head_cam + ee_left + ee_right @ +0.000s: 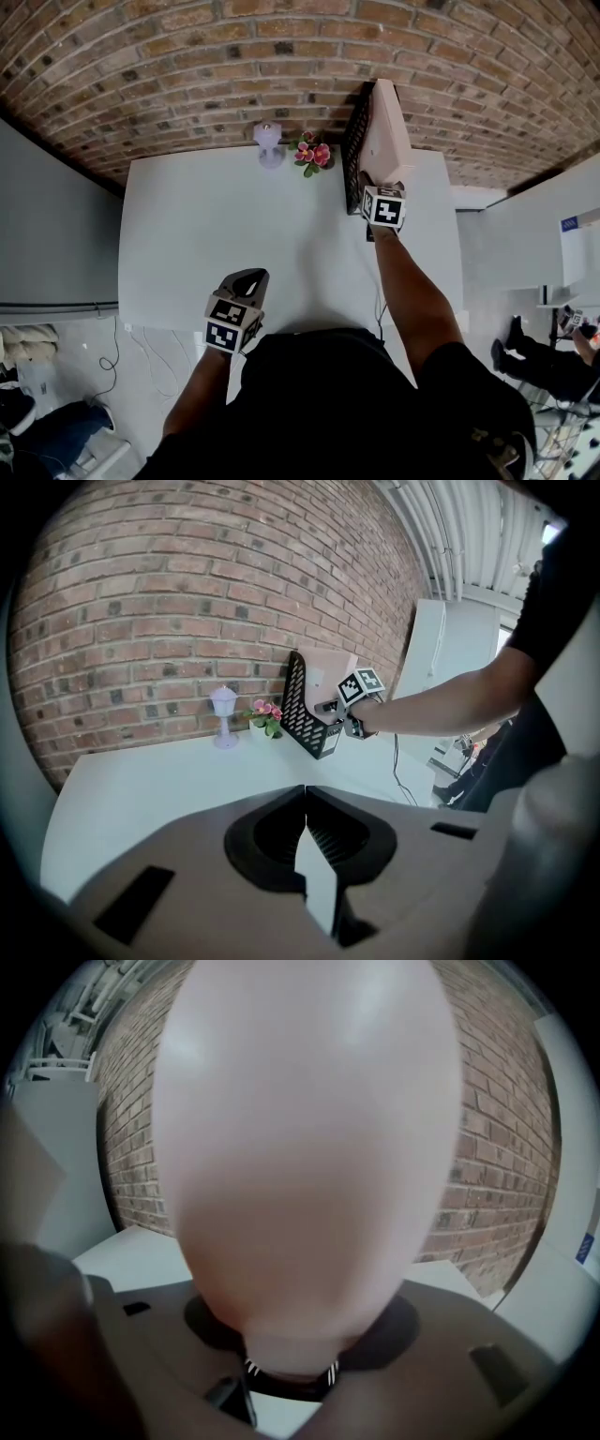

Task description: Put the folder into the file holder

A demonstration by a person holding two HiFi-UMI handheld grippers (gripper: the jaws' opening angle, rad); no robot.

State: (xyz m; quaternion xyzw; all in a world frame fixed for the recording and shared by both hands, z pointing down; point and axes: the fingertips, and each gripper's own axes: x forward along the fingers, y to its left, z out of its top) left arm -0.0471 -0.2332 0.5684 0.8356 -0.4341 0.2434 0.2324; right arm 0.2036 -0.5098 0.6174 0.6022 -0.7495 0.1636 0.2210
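White table [216,244] with black mesh file holder [354,155], small lamp [268,143], pink flowers [313,155]

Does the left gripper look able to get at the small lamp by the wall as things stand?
Probably yes: only bare table lies between the left gripper and the lamp; the flowers stand beside it, off that path. Its jaws are shut, though.

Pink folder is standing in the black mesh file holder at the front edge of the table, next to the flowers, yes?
Not quite. The file holder stands at the back of the table, against the brick wall, not at the front edge; the head view shows this. The rest holds: the pink folder stands in it, next to the flowers.
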